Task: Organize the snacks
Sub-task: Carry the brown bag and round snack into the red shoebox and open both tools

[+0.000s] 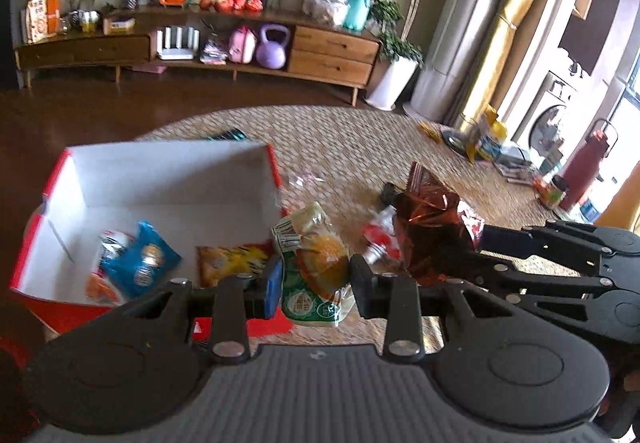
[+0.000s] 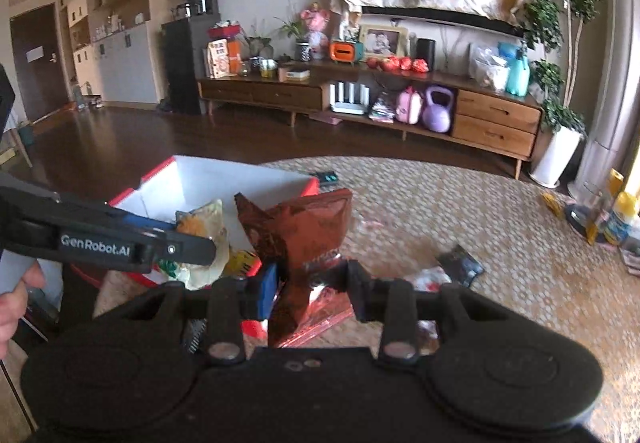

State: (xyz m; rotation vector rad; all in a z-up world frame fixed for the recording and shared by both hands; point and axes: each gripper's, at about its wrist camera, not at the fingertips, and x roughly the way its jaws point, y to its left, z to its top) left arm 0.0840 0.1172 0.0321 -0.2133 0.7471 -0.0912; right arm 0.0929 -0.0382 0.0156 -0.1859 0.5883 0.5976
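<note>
My left gripper [image 1: 314,283] is shut on a clear green-and-white bread packet [image 1: 316,267] and holds it by the near right corner of the red box [image 1: 160,187] with white inside walls. The box holds a blue packet [image 1: 142,263] and a yellow packet [image 1: 232,261]. My right gripper [image 2: 312,283] is shut on a shiny brown-red snack bag [image 2: 304,239], held above the rug. That bag also shows in the left wrist view [image 1: 432,231], right of the bread packet. The left gripper with the bread packet [image 2: 204,239] shows at the left of the right wrist view.
A woven rug [image 1: 360,147] covers the floor. A red-and-white packet [image 1: 380,239] and a dark packet [image 2: 460,265] lie loose on it. Bottles and bags [image 1: 484,139] stand at the rug's right edge. A long wooden cabinet [image 2: 400,103] lines the far wall.
</note>
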